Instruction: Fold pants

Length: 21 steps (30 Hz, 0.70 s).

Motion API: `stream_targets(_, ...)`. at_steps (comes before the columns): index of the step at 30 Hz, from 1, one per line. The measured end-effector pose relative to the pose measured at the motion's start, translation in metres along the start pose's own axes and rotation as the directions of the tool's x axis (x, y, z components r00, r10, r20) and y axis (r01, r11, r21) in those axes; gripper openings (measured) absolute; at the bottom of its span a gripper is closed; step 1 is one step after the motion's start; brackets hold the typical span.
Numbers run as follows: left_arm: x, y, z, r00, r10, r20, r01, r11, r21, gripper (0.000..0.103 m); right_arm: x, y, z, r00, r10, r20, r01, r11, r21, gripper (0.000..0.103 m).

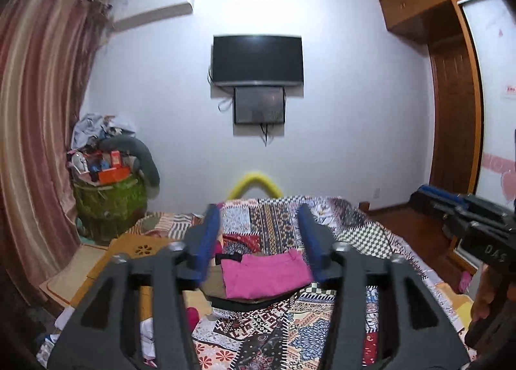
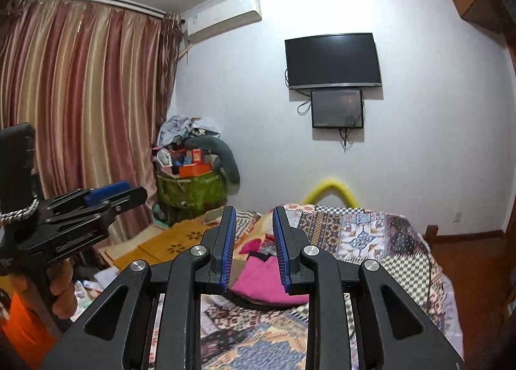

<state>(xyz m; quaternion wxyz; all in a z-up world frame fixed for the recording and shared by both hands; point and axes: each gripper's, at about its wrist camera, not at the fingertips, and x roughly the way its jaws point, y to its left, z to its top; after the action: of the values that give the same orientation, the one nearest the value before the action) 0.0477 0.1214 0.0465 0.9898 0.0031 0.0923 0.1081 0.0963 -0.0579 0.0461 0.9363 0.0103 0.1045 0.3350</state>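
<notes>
- Left wrist view: left gripper sitting raised over the bed, jaws spread wide, nothing between the blue pads, so it is holding nothing.
- Pink pants lying folded into a compact rectangle on the bed, framed between the two fingers but well below them, not touching either.
- Pants resting on top of a brown and a dark garment; a black waistband piece poking out at the folded stack's far left corner.
- Patchwork quilt covering the bed all around the stack.
- Right gripper coming in from the right edge, held off the bed, a person's hand wrapping its handle.
- Right wrist view: right gripper hovering with jaws parted only narrowly, nothing clamped; pink pants showing through the gap, down on the bed.
- Left gripper showing side-on at the left, over the floor side of the bed, a hand gripping below.
- Further out: yellow curved piece standing at the bed's far end.
- Green basket piled with clutter sitting in the corner by striped curtains.
- Far wall carrying a dark TV with a smaller screen hanging directly under it.
</notes>
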Motion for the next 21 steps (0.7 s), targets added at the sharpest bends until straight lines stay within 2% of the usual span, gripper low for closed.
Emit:
stream_targets(2,-0.011,-0.003,-0.003,1.000,0.010,0.015,-0.010,1.000,-0.002,0.069,-0.006,0.002,-0.004,1.000,0.006,-0.007,-0.005,1.000,0.021,0.032)
stream_targets(4,-0.020,-0.005,-0.005,1.000,-0.001,0.011,0.001,1.000,-0.015,0.081,-0.010,0.003,-0.008,1.000,-0.019,-0.002,0.020,0.999,0.025,0.051)
stream_targets(5,-0.024,-0.004,-0.006,1.000,-0.009,0.007,0.009,1.000,-0.028,0.087,-0.014,0.005,-0.010,0.999,-0.033,0.006,0.033,0.999,0.023,0.056)
stream_targets(6,-0.025,-0.004,-0.007,1.000,-0.009,0.006,0.009,0.999,-0.038,0.093,-0.018,0.007,-0.012,0.999,-0.049,0.015,0.048,0.999,0.026,0.065)
stream_targets(7,-0.027,-0.003,-0.008,1.000,-0.005,0.004,0.005,0.999,-0.044,0.096,-0.023,0.007,-0.013,0.998,-0.054,0.021,0.054,0.998,0.029,0.073)
stream_targets(10,-0.033,-0.004,-0.010,1.000,0.019,0.007,-0.019,0.999,-0.041,0.099,-0.028,0.008,-0.012,0.998,-0.063,0.030,0.062,0.997,0.035,0.085)
stream_targets(14,-0.034,-0.004,-0.014,1.000,0.016,-0.001,-0.016,0.999,-0.048,0.103,-0.034,0.011,-0.012,0.995,-0.092,0.036,0.091,0.995,0.040,0.095)
stream_targets(15,-0.035,-0.003,-0.015,1.000,0.019,0.000,-0.019,0.998,-0.052,0.103,-0.034,0.011,-0.012,0.994,-0.100,0.039,0.099,0.994,0.042,0.101)
stream_targets(21,-0.042,-0.004,-0.019,1.000,0.024,0.001,-0.024,0.999,-0.047,0.103,-0.039,0.016,-0.017,0.991,-0.129,0.031,0.128,0.991,0.030,0.103)
